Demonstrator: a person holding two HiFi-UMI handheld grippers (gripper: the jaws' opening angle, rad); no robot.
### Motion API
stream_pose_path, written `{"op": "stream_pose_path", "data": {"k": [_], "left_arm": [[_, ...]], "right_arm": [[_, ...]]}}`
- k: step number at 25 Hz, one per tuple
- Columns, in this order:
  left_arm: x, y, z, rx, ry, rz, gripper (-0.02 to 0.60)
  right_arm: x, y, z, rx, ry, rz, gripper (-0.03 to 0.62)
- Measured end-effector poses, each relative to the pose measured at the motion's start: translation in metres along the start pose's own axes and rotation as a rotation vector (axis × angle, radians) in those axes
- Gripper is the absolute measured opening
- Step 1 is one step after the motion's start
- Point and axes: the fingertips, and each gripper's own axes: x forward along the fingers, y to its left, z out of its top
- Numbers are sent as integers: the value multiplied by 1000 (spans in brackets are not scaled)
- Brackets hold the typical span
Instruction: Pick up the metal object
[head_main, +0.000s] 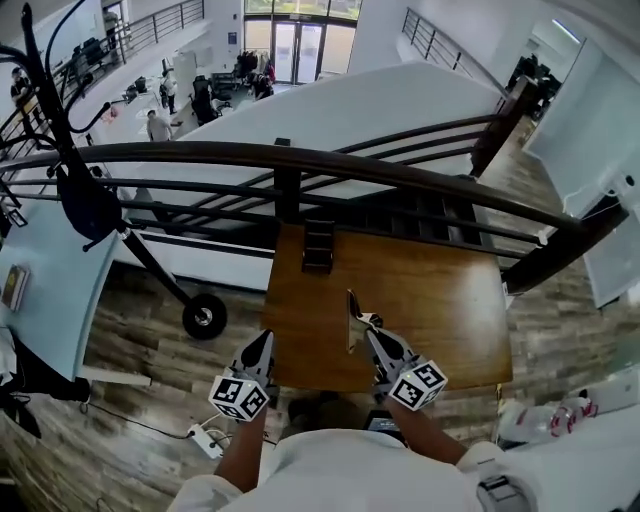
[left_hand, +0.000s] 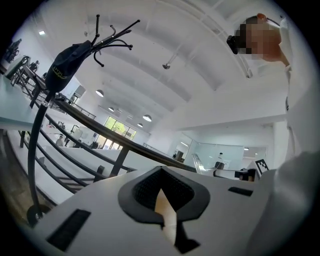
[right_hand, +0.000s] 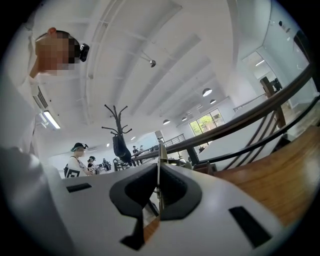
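A thin, flat metal object (head_main: 352, 318) stands upright over the front half of the wooden table (head_main: 450, 300), lifted clear of the top. My right gripper (head_main: 372, 328) is shut on its lower end. In the right gripper view the metal object (right_hand: 159, 162) shows edge-on as a narrow strip pinched in the right gripper (right_hand: 159, 187) and sticking out past the jaws. My left gripper (head_main: 266, 341) hovers at the table's front left corner, tilted up. Seen in its own view, the left gripper (left_hand: 163, 202) has its jaws together with nothing held.
A small black ladder-like piece (head_main: 318, 245) lies at the table's far edge, under a dark curved railing (head_main: 300, 160) with a drop beyond. A wheeled coat stand (head_main: 204, 316) is to the left. A white power strip (head_main: 205, 440) lies on the floor.
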Motion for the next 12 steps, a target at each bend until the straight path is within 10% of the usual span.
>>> {"op": "stream_pose_path", "data": {"k": [12], "left_arm": [[50,69,-29,102,64,73,14]], "right_arm": [[82,-84,-55,323,18,-13,26]]}}
